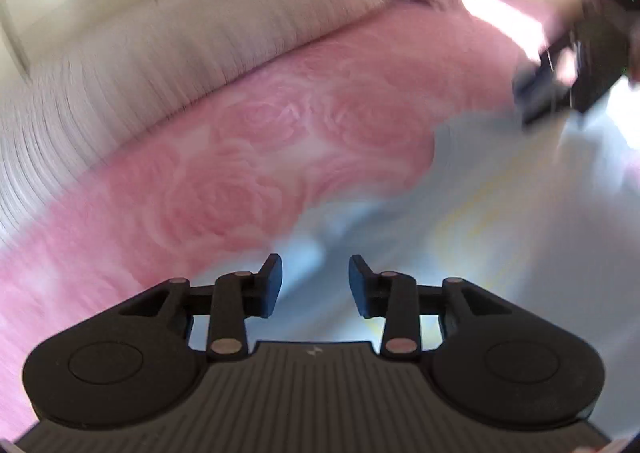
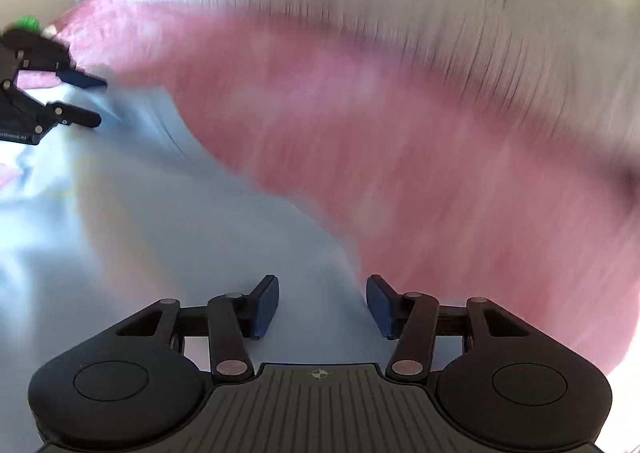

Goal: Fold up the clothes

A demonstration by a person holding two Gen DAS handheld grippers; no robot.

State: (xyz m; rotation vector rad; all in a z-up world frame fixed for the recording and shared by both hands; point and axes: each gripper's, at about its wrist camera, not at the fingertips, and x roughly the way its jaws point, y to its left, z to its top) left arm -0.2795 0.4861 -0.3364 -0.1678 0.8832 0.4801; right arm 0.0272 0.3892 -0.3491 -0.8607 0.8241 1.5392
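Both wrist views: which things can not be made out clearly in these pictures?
- Pale blue garment: motion blur in both views hides what kind it is and its folds.
- Pink rose-patterned cover: the right wrist view smears its pattern.
- Right claw: in the left wrist view, blur and glare hide its fingers.
- Left claw: the right wrist view's edge cuts off its body.

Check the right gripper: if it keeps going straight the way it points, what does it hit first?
Most likely the pale blue garment. It fills the gap between the right gripper's open jaws, with the pink rose sheet starting just to the right. The frame is motion-blurred, so depth is uncertain.
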